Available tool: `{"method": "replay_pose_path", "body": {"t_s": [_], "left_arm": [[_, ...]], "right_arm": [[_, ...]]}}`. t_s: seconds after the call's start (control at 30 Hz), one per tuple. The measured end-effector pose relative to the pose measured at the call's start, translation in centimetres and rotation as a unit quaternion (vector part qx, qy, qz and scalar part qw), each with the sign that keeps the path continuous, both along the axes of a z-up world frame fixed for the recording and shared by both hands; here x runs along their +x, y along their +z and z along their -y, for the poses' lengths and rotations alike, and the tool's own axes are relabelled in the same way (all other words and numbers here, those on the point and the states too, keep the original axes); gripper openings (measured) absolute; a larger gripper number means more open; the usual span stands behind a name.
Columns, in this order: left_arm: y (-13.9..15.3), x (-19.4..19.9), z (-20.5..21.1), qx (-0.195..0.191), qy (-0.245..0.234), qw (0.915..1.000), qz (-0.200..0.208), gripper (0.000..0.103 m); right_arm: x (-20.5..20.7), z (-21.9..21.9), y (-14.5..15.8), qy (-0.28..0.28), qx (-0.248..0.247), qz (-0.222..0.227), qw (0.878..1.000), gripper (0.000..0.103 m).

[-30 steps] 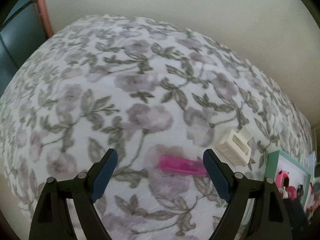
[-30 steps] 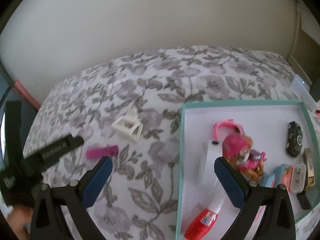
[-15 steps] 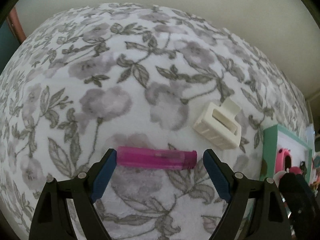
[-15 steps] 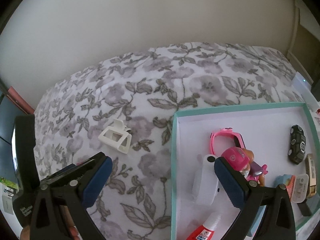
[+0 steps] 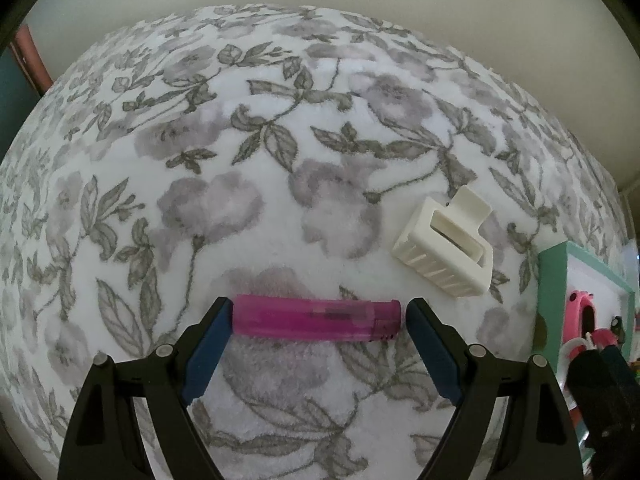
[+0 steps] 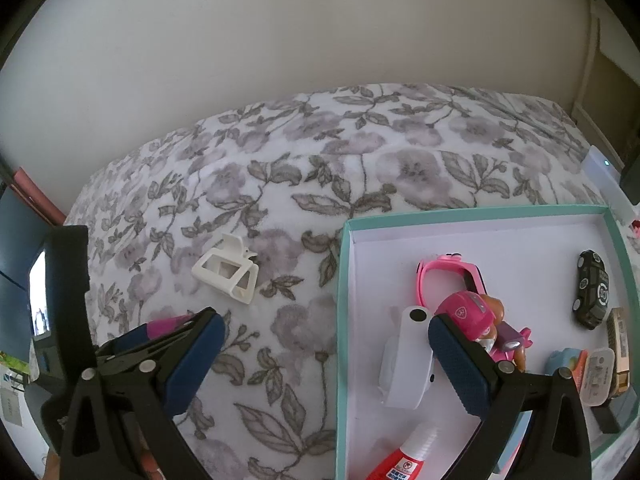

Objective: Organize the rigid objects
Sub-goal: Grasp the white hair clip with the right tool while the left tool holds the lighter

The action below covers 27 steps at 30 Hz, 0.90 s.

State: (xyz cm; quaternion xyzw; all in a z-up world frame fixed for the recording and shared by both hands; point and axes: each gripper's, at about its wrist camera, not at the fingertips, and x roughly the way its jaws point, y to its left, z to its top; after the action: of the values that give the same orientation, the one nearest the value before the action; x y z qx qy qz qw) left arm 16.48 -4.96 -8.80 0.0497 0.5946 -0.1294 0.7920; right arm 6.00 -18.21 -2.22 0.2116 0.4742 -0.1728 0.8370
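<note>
While the left gripper [image 5: 316, 320] stands apart around the lighter [image 5: 316, 322] lying on the bed [image 5: 280, 140], gripping it end-to-end could make it slip. The right gripper [image 6: 322, 344] hangs apart, empty, over the box [image 6: 342, 320].

A translucent magenta lighter [image 5: 316, 317] and a cream hair clip [image 5: 444, 250] are seen on a white blanket [image 5: 280, 140] printed with grey-mauve flowers. Beside the clip, a teal-rimmed white tray [image 6: 472, 214] is shown.
</note>
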Motion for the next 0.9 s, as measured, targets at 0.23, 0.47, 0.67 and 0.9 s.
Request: {"method": "replay_pose_path", "body": {"t_s": [0.23, 0.47, 0.67, 0.9], "left_arm": [[0.3, -0.1, -0.5, -0.002, -0.001, 1.0000, 0.000, 0.084], [0.5, 0.0, -0.9, -0.005, -0.003, 1.0000, -0.002, 0.082], [0.7, 0.5, -1.9, -0.016, 0.014, 0.9998, -0.007, 0.082], [1.3, 1.3, -4.1, -0.020, 0.047, 0.9987, -0.001, 0.082]], "right_arm": [[0.0, -0.1, 0.0, 0.001, -0.002, -0.001, 1.000, 0.103], [0.1, -0.1, 0.0, 0.003, -0.006, -0.003, 1.000, 0.103], [0.2, -0.3, 0.0, 0.005, -0.009, -0.006, 1.000, 0.103], [0.8, -1.0, 0.1, 0.013, -0.024, -0.009, 1.000, 0.103]]}}
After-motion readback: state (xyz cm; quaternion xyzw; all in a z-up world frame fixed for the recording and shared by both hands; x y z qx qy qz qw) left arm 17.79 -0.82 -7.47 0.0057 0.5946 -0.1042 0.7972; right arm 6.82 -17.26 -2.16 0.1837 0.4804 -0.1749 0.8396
